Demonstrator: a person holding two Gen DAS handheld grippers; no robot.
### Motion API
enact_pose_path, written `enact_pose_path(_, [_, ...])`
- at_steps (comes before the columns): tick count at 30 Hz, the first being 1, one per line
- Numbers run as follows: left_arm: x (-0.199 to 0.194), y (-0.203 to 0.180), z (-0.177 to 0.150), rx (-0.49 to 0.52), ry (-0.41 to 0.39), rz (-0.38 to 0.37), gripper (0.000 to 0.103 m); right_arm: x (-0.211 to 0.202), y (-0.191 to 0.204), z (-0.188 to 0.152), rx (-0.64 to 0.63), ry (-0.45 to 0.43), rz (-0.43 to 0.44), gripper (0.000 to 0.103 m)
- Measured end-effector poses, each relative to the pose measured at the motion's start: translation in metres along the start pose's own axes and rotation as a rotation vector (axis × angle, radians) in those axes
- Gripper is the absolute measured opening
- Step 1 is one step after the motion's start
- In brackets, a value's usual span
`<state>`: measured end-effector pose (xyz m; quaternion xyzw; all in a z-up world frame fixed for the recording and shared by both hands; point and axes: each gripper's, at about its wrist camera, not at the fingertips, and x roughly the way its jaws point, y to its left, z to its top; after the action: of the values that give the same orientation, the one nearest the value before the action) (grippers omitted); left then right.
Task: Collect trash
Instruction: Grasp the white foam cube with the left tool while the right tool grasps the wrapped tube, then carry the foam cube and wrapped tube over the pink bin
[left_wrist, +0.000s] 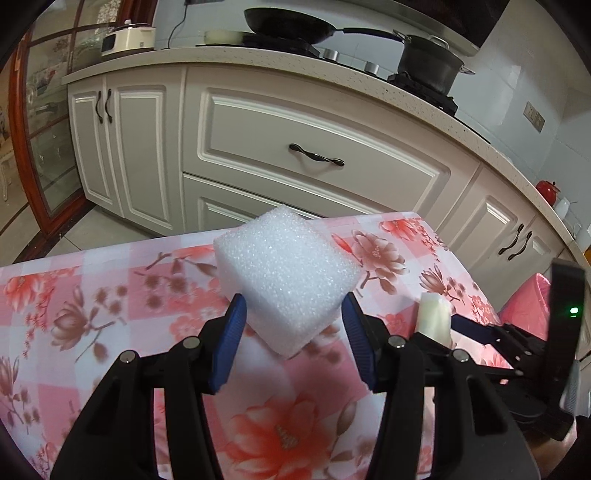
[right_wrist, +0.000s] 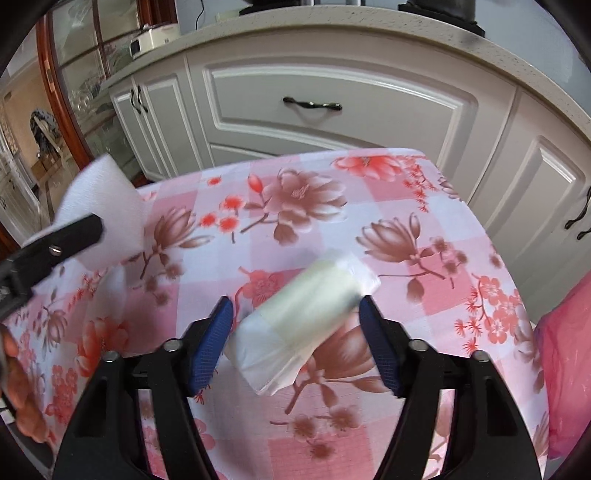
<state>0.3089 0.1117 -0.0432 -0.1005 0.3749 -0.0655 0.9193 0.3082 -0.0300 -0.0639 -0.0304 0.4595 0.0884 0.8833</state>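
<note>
My left gripper (left_wrist: 293, 314) is shut on a white foam block (left_wrist: 286, 275) and holds it above the floral tablecloth (left_wrist: 110, 295). The block also shows at the left of the right wrist view (right_wrist: 99, 206). My right gripper (right_wrist: 295, 314) is shut on a pale, translucent plastic roll (right_wrist: 306, 314), held tilted just above the cloth (right_wrist: 424, 206). In the left wrist view the roll (left_wrist: 436, 314) and the right gripper's blue finger (left_wrist: 472, 326) show at the right.
A pink plastic bag (right_wrist: 565, 369) hangs past the table's right edge; it also shows in the left wrist view (left_wrist: 528, 306). White kitchen cabinets (left_wrist: 314, 147) with a stove, pan and pot stand behind the table. A glass cabinet is at the left.
</note>
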Motion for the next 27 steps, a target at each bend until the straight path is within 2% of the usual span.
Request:
enact_pose_path(5, [-0.010,0.010,-0.006,-0.017,-0.009,0.006,0.051,-0.003,0.001,-0.003,-0.017,-0.005,0.000,0.047])
enact_pose_path(12, [-0.017,0.004,-0.013,-0.013,-0.005,-0.001,0.051,-0.012,-0.003,-0.012,-0.040,-0.018,0.013,0.040])
enact_pose_path(15, [-0.021,-0.002,-0.016,-0.010,-0.003,-0.006,0.051,-0.021,-0.011,-0.018,-0.033,-0.028,0.017,0.037])
enact_pose_path(27, [-0.042,-0.044,-0.027,0.020,-0.012,-0.026,0.050,-0.061,-0.042,-0.037,-0.012,-0.069,0.030,0.033])
